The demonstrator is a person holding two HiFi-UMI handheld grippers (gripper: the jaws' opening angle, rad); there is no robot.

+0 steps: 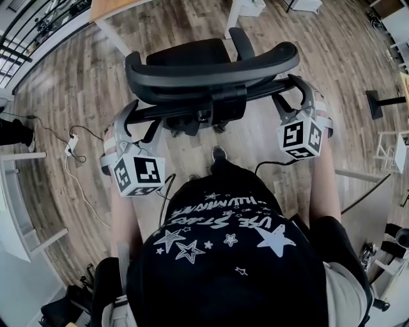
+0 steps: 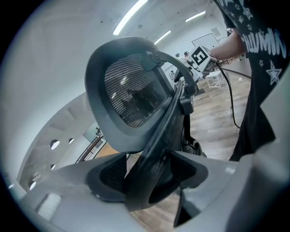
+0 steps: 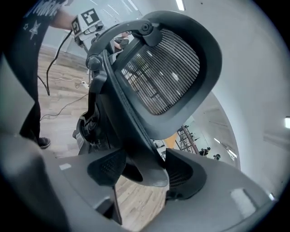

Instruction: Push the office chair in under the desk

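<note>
The black office chair (image 1: 211, 70) stands just ahead of me on the wood floor, seen from above, its curved mesh headrest (image 2: 131, 95) topping the back. My left gripper (image 1: 128, 118) is shut on the left end of the back's frame bar, and my right gripper (image 1: 297, 89) is shut on the right end. In the left gripper view the jaws (image 2: 152, 174) clamp the dark bar. The right gripper view shows the same hold (image 3: 145, 170) under the headrest (image 3: 167, 72). A wooden desk top (image 1: 112, 7) lies beyond the chair at the upper left.
A cable and power strip (image 1: 70, 147) trail over the floor at left, beside white table legs (image 1: 25, 191). White furniture (image 1: 246, 6) stands beyond the chair. A black stand base (image 1: 383, 102) sits at right. My shoe (image 1: 218, 153) is behind the chair.
</note>
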